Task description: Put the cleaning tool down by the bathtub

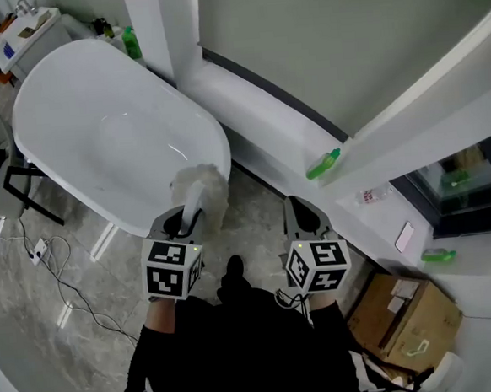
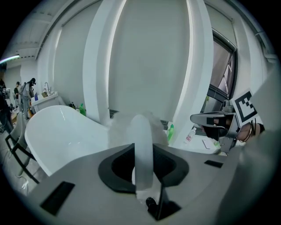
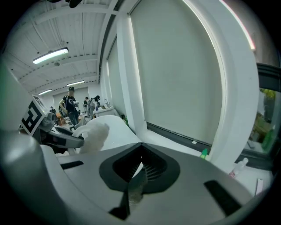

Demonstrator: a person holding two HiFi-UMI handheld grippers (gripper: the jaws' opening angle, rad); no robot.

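Observation:
The white bathtub (image 1: 210, 126) lies at the upper left, its near end just ahead of my left gripper (image 1: 182, 219). That gripper is shut on the white handle (image 2: 142, 149) of the cleaning tool, whose fluffy white head (image 1: 203, 188) sticks up beside the tub's end, over the marble floor. In the right gripper view the fluffy head (image 3: 94, 134) shows at the left. My right gripper (image 1: 302, 216) hovers to the right near the white ledge, its jaws together with nothing between them (image 3: 139, 169).
A white window ledge (image 1: 256, 114) runs along the wall and carries a green bottle (image 1: 323, 164), a clear bottle (image 1: 372, 195) and a phone (image 1: 404, 237). A cardboard box (image 1: 412, 317) sits at the lower right. Cables (image 1: 52, 265) and a black stand (image 1: 7, 180) are left of the tub.

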